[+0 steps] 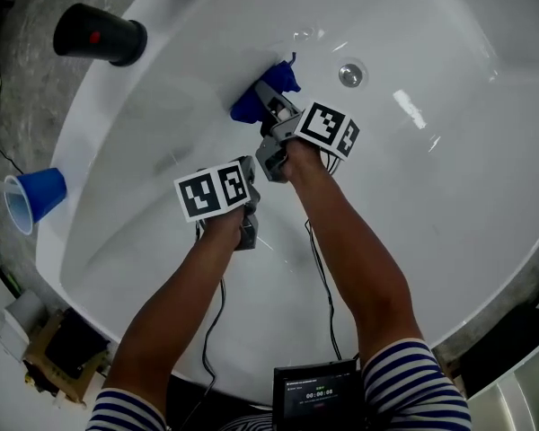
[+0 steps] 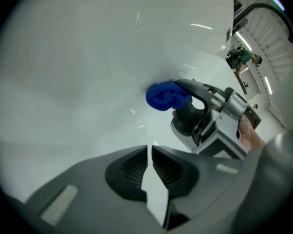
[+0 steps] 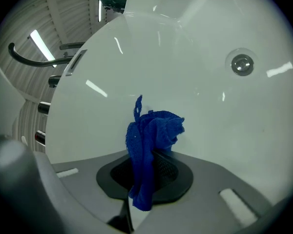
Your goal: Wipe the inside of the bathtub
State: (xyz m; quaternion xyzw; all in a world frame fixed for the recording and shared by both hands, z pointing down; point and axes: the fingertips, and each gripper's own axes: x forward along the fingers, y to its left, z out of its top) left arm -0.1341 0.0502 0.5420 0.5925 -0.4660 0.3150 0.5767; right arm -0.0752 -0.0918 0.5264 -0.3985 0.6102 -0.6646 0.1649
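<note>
My right gripper (image 3: 145, 178) has its jaws clenched on the blue cloth (image 3: 154, 135), and the left gripper (image 2: 149, 168) is closed on nothing; I'd press the cloth flat to the bathtub (image 3: 210, 126) wall and overlap my strokes

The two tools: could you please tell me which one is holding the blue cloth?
The right tool, its jaws clamped on the blue cloth; the left tool is shut with nothing between its jaws.
</note>
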